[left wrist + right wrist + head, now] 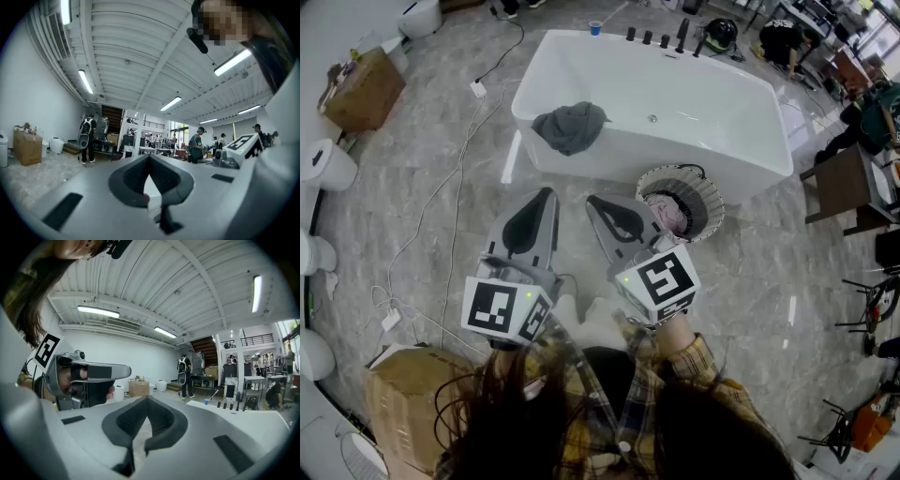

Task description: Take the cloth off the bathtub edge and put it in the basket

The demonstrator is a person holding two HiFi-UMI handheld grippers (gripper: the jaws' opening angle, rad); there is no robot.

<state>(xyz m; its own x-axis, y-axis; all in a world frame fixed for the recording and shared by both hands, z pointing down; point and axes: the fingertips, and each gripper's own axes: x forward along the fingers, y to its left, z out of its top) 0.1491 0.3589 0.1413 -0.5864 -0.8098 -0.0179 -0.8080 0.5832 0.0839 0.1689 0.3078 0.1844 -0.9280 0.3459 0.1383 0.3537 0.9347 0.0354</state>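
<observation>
A grey cloth (pixel 570 127) hangs crumpled over the near left edge of the white bathtub (pixel 741 112). A round woven basket (pixel 705 192) stands on the floor against the tub's near side, with something pink inside. My left gripper (pixel 547 195) and right gripper (pixel 593 202) are held side by side above the floor, short of the tub, both shut and empty. The cloth lies beyond the left gripper's tip, and the basket is just right of the right gripper. In the left gripper view the left gripper (pixel 149 158) has its jaws together. The right gripper (pixel 146 399) is likewise shut, with the tub's rim (pixel 243 420) to its right.
White cables (pixel 455 202) trail over the marble floor left of the tub. Cardboard boxes (pixel 364 89) and white toilets (pixel 326 164) line the left side. A dark table (pixel 848 183) and chairs stand at the right. People stand far back in the hall (pixel 86 138).
</observation>
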